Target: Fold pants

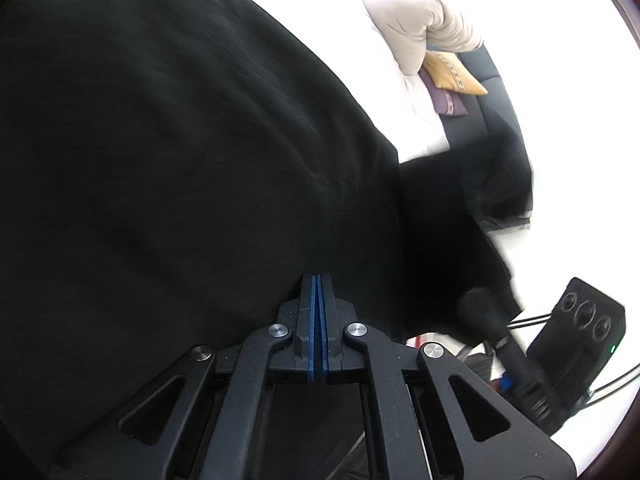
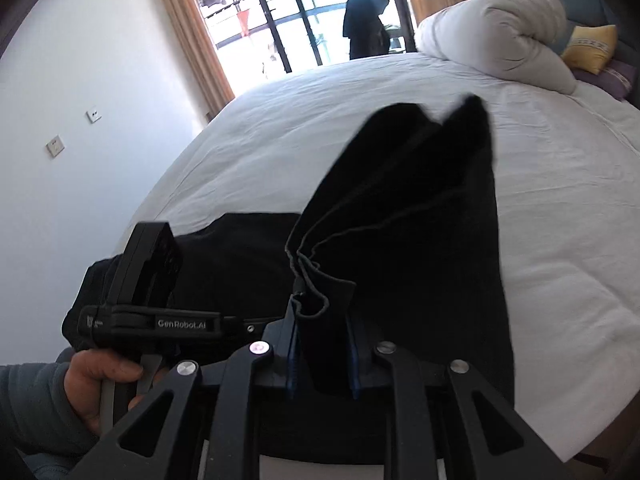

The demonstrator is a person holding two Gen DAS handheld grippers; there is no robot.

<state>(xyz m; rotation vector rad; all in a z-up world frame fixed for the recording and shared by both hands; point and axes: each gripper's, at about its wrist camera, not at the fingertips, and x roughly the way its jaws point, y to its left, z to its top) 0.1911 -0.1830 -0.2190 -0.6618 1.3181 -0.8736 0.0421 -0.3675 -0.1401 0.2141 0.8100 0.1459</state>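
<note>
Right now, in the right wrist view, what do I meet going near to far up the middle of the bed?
Right tool clamped on the black pants → bare white bed sheet → barred window.

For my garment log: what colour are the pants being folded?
Black, plain; the pants show best in the right wrist view, against the white bed.
</note>
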